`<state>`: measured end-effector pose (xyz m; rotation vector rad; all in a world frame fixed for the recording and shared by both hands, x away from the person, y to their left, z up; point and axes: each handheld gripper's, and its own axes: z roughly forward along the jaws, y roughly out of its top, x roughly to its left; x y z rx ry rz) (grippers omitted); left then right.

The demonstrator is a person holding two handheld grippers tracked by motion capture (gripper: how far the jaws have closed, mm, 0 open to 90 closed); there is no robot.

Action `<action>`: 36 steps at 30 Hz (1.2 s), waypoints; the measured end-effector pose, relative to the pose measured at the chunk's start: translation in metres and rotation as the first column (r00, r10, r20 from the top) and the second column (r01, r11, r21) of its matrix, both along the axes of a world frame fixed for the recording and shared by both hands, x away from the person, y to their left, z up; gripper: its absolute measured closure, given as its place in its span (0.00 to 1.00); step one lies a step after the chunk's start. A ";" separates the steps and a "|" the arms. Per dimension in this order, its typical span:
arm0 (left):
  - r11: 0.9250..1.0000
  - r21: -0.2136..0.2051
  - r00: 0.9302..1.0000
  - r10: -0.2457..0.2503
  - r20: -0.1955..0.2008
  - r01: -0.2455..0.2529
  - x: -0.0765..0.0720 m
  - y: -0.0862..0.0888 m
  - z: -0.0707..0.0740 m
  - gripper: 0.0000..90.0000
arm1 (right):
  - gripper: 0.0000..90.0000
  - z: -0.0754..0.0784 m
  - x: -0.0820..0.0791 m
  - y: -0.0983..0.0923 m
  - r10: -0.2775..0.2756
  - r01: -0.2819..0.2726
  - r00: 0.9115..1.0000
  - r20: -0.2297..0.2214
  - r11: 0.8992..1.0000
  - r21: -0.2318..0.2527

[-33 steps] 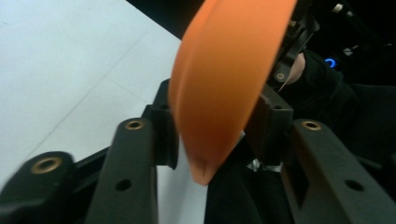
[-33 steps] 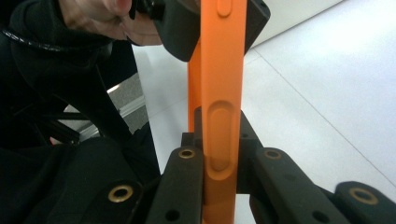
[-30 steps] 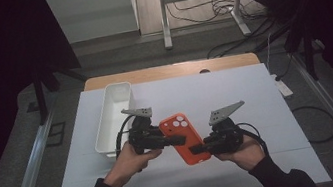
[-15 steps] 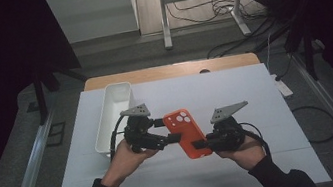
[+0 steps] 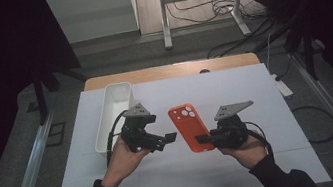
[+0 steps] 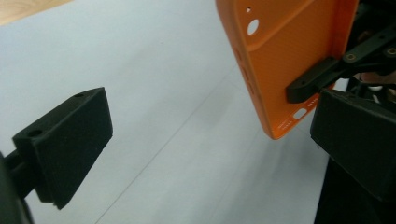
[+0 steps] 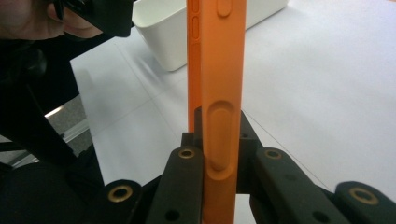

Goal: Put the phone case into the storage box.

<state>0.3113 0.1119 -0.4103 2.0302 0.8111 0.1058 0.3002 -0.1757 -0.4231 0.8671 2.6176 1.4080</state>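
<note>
Since a second ago my left gripper (image 5: 171,136) has let go of the orange phone case (image 5: 190,126) and drawn back to the left, so the two grippers now stand apart instead of meeting on it. The case is held up above the white surface (image 5: 256,94) by my right gripper (image 5: 201,140) alone, which pinches its lower end; in the right gripper view both jaws press flat against the case's sides (image 7: 215,93) and it rises edge-on between them. My left gripper is spread wide with nothing between its jaws; in the left gripper view the case (image 6: 285,60) hangs just beyond its right jaw, apart from it, with the other gripper's jaw clamped on its lower corner. The white bin (image 5: 113,114) sits on the surface to the left, behind my left hand (image 5: 126,155).
</note>
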 end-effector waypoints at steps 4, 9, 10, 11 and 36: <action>1.000 0.013 1.000 0.011 0.000 -0.011 -0.001 0.000 0.001 0.00 | 0.93 -0.001 0.000 0.000 -0.010 0.010 1.000 0.010 1.000 -0.009; 0.999 0.038 1.000 0.010 -0.004 -0.010 -0.002 -0.003 0.000 0.00 | 0.93 -0.001 -0.001 0.001 -0.017 0.018 0.999 0.026 1.000 -0.021; 0.999 0.043 1.000 0.005 -0.007 -0.005 -0.002 -0.004 0.000 0.00 | 0.93 -0.001 -0.001 0.002 -0.019 0.020 0.999 0.030 1.000 -0.019; 0.999 0.042 1.000 0.000 -0.013 0.001 -0.002 -0.005 -0.001 0.00 | 0.93 -0.001 -0.001 0.002 -0.018 0.018 0.999 0.032 1.000 -0.022; 0.998 -0.037 0.991 -0.052 -0.122 0.048 -0.003 -0.005 0.001 0.88 | 0.93 -0.002 -0.008 0.016 0.007 -0.004 0.997 0.073 0.999 -0.040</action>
